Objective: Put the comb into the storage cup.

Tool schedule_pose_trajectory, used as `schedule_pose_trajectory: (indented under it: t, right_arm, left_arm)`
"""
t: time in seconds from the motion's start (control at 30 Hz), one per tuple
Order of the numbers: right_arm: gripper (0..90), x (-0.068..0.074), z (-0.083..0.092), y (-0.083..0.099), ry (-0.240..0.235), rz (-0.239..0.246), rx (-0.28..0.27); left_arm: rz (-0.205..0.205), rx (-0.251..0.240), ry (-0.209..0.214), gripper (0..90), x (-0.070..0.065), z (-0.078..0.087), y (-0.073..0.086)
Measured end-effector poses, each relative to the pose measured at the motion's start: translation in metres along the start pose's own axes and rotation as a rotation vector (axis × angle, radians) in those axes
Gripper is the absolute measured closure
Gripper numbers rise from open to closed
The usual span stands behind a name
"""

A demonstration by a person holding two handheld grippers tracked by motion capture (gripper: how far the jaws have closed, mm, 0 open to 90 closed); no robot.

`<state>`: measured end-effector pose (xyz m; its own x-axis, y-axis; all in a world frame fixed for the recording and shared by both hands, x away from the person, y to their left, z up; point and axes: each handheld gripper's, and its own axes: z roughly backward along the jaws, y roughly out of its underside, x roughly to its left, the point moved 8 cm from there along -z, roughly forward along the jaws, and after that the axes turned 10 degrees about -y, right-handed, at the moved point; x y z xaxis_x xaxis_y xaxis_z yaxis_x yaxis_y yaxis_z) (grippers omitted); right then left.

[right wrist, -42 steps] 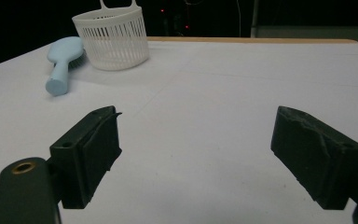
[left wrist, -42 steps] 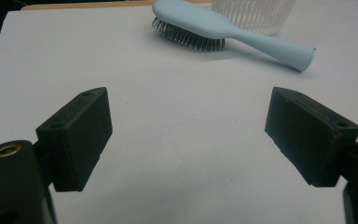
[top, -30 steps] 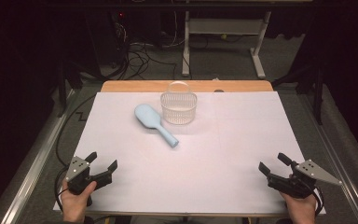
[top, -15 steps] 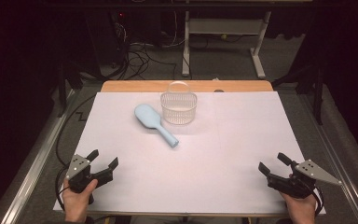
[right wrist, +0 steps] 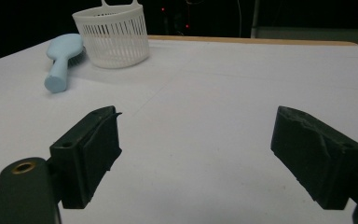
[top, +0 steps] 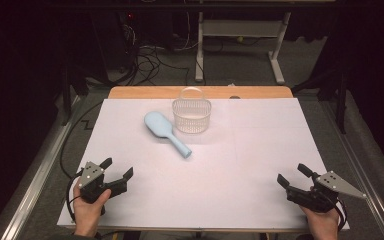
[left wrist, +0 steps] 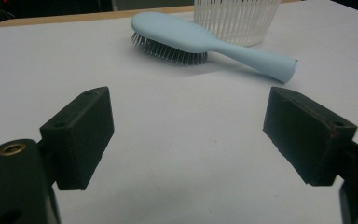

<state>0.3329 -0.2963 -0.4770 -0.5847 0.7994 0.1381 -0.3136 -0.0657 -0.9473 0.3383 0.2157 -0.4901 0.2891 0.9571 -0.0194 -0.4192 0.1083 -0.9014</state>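
— That pale blue hairbrush (top: 165, 132), how do you reckon it'll handle?

— Light and stiff, I'd say. Hard plastic by the look of it, smooth and a bit slippery on the back. It's lying bristles down, so the head would be awkward to pinch. The handle is the place: narrow, rounded, and it points out toward the near side of the table (top: 260, 200).

— Where is it exactly?

— On the far half of the white sheet, just left of the middle, set at a slant. Its head sits just beside the white slatted basket (top: 192, 115); whether they touch I can't tell from here.

— And the claws?

— Both low at the near edge, well apart from the brush. The left claw (top: 116, 174) is at the near left corner, jaws spread wide with nothing between them. From its own camera the brush (left wrist: 205, 44) lies ahead, handle end off to the right. The right claw (top: 293, 176) is at the near right corner, likewise spread and empty, and farther from the brush.

— So the left one is better placed?

— I'd think so; it's the shorter reach to that handle.
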Motion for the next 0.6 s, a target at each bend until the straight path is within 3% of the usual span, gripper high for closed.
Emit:
schedule_pose_trajectory:
  t: [0.6]
  right_arm:
    - [16.3, 0.0027, -0.001, 0.0006, -0.018, 0.009, 0.005]
  left_arm:
    - [-0.011, -0.001, 0.028, 18.1, -0.0106, -0.0092, -0.0065]
